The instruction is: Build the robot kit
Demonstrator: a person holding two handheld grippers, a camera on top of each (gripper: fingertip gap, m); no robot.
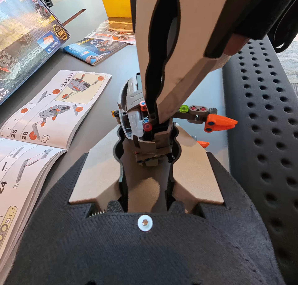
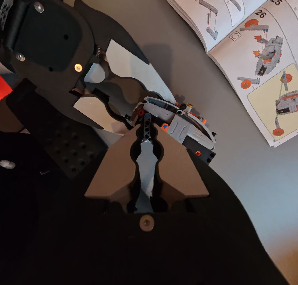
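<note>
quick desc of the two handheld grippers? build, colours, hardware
Both match: the left gripper and right gripper have black ribbed printed bodies, a central hex screw and tan wedge-shaped fingers with wavy black inner pads. A small spring shows at the left one's finger base. No cables visible.

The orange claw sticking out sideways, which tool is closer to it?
Right. The right tool pinches the dark arm bearing the orange claw; the left tool grips the grey model body, farther away.
</note>
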